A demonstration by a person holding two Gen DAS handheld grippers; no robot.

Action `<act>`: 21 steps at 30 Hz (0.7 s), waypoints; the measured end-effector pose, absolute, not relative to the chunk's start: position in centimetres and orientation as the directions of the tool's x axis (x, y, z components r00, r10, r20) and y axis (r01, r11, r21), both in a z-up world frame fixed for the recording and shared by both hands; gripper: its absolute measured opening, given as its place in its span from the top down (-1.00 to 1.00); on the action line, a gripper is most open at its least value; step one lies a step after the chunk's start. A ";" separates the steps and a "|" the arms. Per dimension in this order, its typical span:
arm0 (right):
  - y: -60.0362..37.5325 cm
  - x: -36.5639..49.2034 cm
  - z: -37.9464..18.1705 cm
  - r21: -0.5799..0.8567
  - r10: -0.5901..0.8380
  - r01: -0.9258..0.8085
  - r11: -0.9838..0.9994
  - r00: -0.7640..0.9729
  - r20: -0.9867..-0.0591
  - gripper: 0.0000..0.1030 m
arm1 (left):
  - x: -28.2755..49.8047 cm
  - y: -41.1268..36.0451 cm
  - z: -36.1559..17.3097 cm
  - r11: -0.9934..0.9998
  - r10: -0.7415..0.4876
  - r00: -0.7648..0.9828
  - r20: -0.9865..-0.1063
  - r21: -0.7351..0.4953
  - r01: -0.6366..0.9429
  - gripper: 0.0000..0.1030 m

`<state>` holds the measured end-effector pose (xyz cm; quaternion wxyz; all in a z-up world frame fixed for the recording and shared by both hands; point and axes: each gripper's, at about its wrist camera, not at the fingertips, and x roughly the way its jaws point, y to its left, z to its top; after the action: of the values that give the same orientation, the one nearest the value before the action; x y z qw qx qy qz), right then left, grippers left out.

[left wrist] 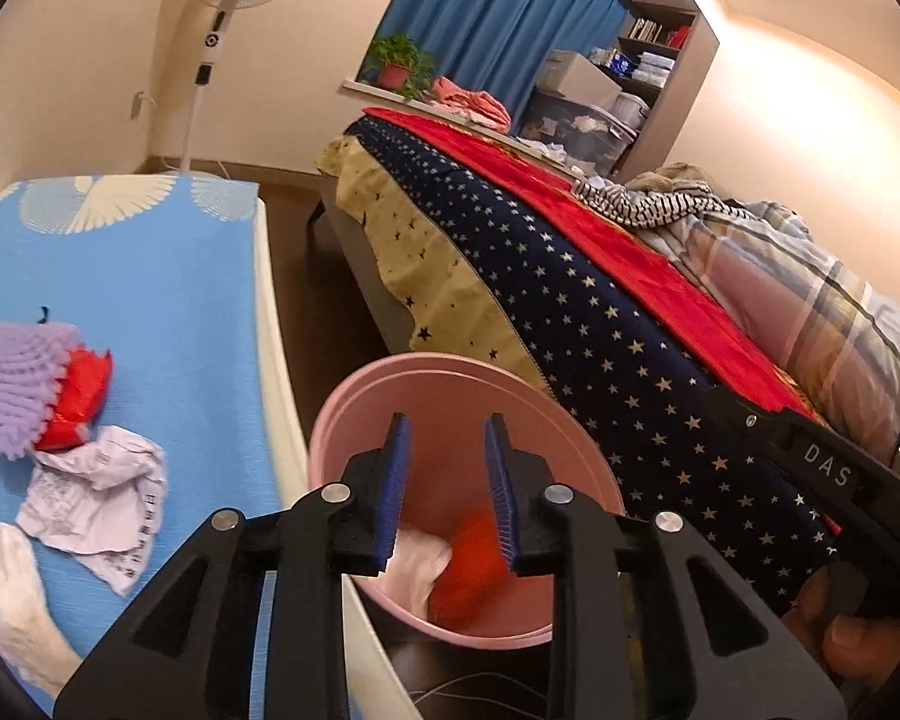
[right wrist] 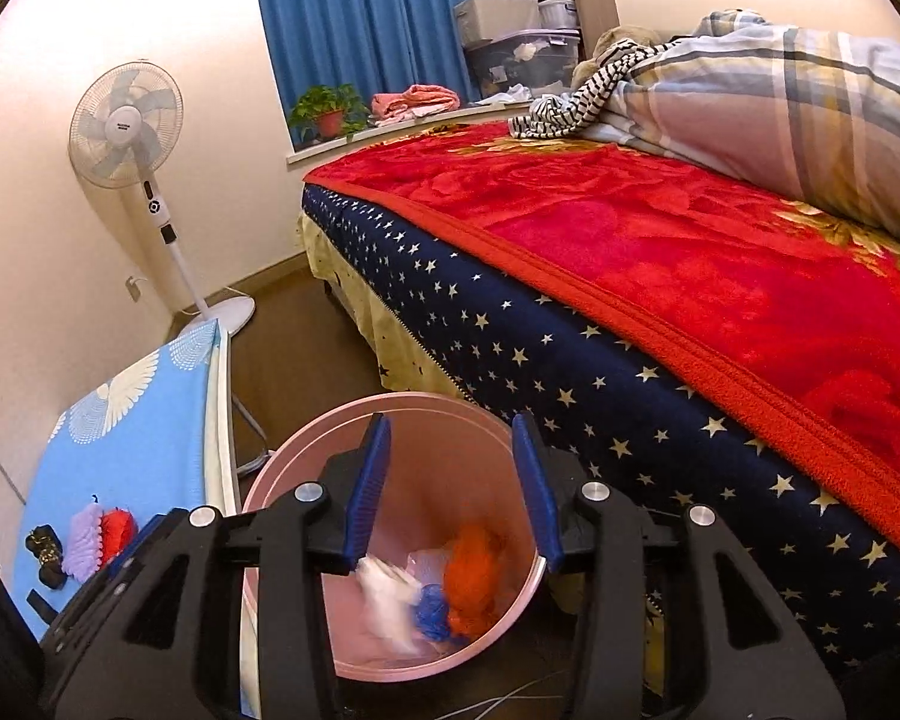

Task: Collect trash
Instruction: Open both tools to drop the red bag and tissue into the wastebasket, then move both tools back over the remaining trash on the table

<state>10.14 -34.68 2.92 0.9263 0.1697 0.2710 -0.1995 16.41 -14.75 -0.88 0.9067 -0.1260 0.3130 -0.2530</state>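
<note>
A pink bin stands on the floor between the blue-clothed table and the bed. My left gripper hangs open over its mouth with nothing between the blue pads. My right gripper is open above the same bin, also empty. Inside lie an orange-red piece, a blue scrap and a blurred white wad. On the table sit crumpled paper, a red wrapper and a purple fluffy cloth.
The bed, with a red blanket and starred navy side, runs close along the bin's right. A standing fan is in the far corner. More white crumpled material lies at the table's near left. Cables trail on the floor by the bin.
</note>
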 end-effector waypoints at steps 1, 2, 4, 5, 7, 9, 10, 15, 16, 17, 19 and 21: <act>-34.5 10.2 3.0 0.206 -0.274 0.457 0.865 0.776 -0.568 0.16 | 16.3 -14.6 -0.8 0.841 -0.536 0.679 -0.502 -0.386 0.379 0.51; -34.4 10.2 3.1 0.205 -0.271 0.452 0.868 0.778 -0.566 0.16 | 16.1 -14.4 -0.6 0.843 -0.532 0.684 -0.498 -0.381 0.379 0.51; -33.8 10.1 3.4 0.200 -0.263 0.436 0.877 0.785 -0.560 0.16 | 15.7 -14.0 -0.2 0.849 -0.524 0.694 -0.494 -0.367 0.380 0.51; -33.4 10.0 3.5 0.197 -0.257 0.426 0.883 0.790 -0.557 0.16 | 15.6 -13.8 -0.1 0.851 -0.520 0.698 -0.492 -0.363 0.378 0.51; -32.6 9.8 3.9 0.192 -0.245 0.406 0.894 0.800 -0.548 0.16 | 15.3 -13.2 0.2 0.857 -0.511 0.706 -0.490 -0.354 0.375 0.52; -32.0 9.6 4.2 0.192 -0.236 0.391 0.900 0.808 -0.541 0.16 | 15.0 -12.4 0.5 0.865 -0.498 0.716 -0.489 -0.341 0.368 0.51; -31.5 9.5 4.4 0.190 -0.228 0.379 0.906 0.813 -0.536 0.16 | 14.7 -11.8 0.7 0.870 -0.489 0.723 -0.488 -0.335 0.362 0.51; -29.8 9.2 5.1 0.183 -0.204 0.344 0.921 0.827 -0.525 0.17 | 13.8 -9.6 1.2 0.888 -0.454 0.749 -0.483 -0.319 0.333 0.52; -29.5 9.1 5.2 0.185 -0.197 0.337 0.923 0.829 -0.524 0.18 | 13.6 -9.1 1.3 0.891 -0.448 0.753 -0.482 -0.317 0.326 0.51; -29.1 8.9 5.3 0.186 -0.190 0.328 0.926 0.832 -0.522 0.18 | 13.4 -8.7 1.3 0.894 -0.439 0.758 -0.482 -0.314 0.318 0.51; -28.5 8.8 5.4 0.181 -0.180 0.314 0.932 0.835 -0.520 0.19 | 13.0 -7.8 1.4 0.902 -0.423 0.766 -0.484 -0.306 0.305 0.51; -27.9 8.8 5.4 0.178 -0.170 0.300 0.937 0.837 -0.520 0.22 | 12.6 -7.3 1.4 0.909 -0.410 0.771 -0.488 -0.292 0.298 0.51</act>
<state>8.77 -27.95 5.40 0.9500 0.1272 0.2570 -0.1237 12.64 -7.32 1.40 0.9357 -0.0995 0.2809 -0.1890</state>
